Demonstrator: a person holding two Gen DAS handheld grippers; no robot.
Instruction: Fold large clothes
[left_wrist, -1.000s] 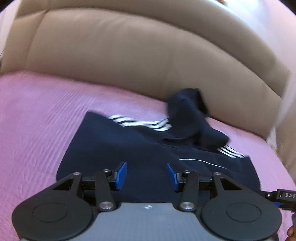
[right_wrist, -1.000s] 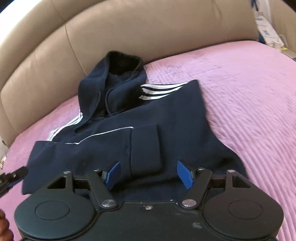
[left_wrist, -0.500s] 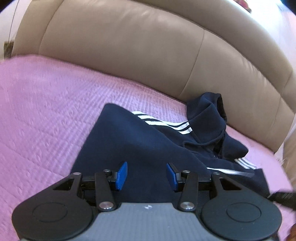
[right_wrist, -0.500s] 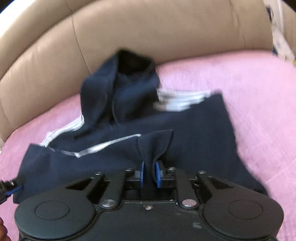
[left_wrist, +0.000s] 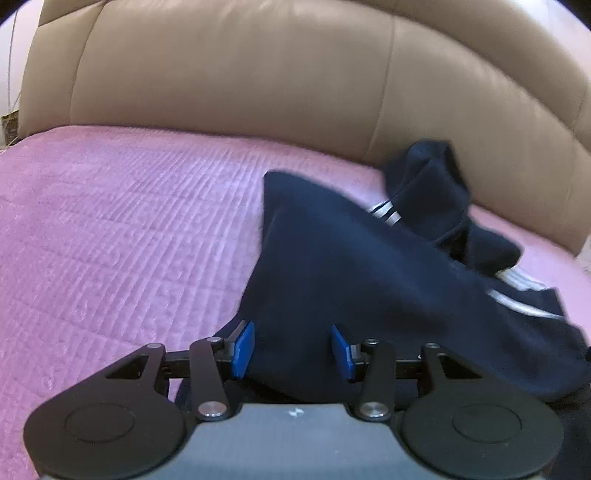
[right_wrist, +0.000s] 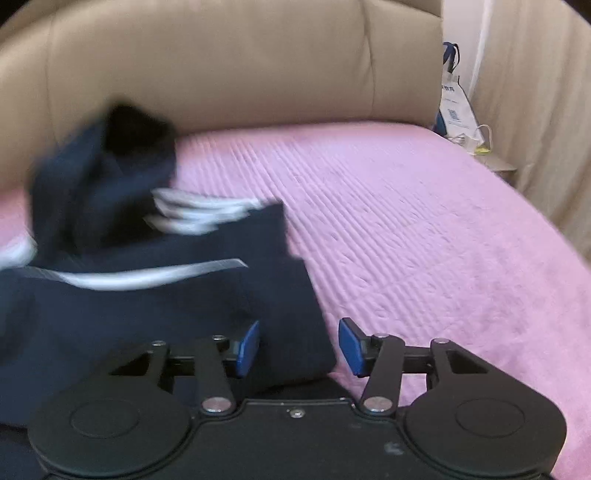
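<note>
A navy hooded sweatshirt (left_wrist: 351, 266) with white stripes lies on the pink bedspread (left_wrist: 110, 240), its hood (left_wrist: 432, 184) toward the headboard. My left gripper (left_wrist: 293, 349) is open, its blue pads either side of the garment's near left edge. In the right wrist view the sweatshirt (right_wrist: 129, 295) fills the left, blurred, with a folded sleeve cuff (right_wrist: 291, 332) reaching between the pads. My right gripper (right_wrist: 299, 347) is open over the garment's right edge.
A tan padded leather headboard (left_wrist: 240, 74) curves behind the bed. The bedspread (right_wrist: 424, 240) stretches to the right of the garment. A white bag (right_wrist: 454, 99) and small items stand on a bedside stand (right_wrist: 498, 162) at the far right, next to a curtain.
The right gripper had shut on the sleeve cuff half a second ago; it is now open and has shifted right. The left gripper has swung left, so the sweatshirt sits further right in its view.
</note>
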